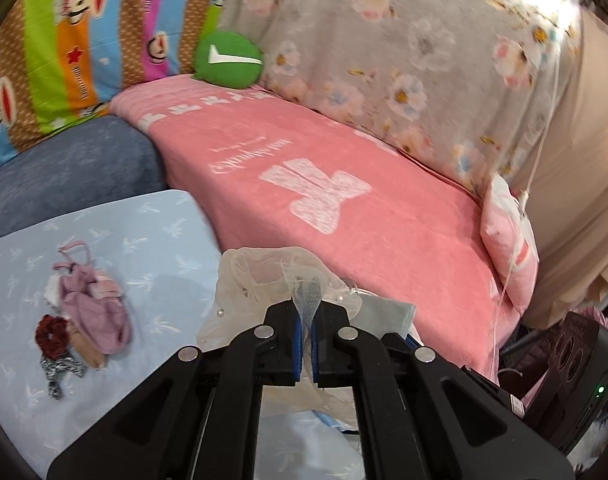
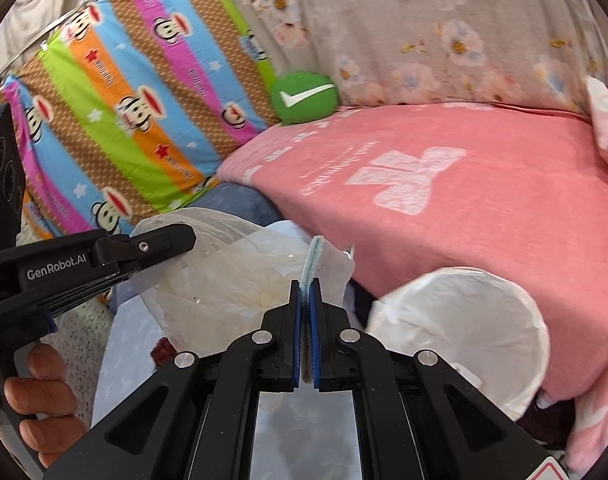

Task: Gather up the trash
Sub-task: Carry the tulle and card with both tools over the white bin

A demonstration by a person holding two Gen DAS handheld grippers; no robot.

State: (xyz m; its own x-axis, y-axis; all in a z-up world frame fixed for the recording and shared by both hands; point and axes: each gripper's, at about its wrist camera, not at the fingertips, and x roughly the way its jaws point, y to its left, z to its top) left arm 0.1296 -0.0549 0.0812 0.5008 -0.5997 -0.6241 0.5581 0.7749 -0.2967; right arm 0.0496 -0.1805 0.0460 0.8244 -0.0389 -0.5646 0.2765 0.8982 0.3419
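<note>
My left gripper is shut on a crumpled white mesh and plastic wrapper, held above the light blue table. The left gripper also shows from the side in the right wrist view, with the same wrapper bunched at its tip. My right gripper is shut on a thin light blue piece, a folded mask or wipe, that sticks up between its pads. A white-lined trash bin stands open just right of the right gripper, against the pink bed.
A pile of small items, a pink cloth pouch, a dark red scrunchie and a black-and-white piece, lies on the blue table. A pink blanket covers the bed. A green cushion and patterned sheets stand behind.
</note>
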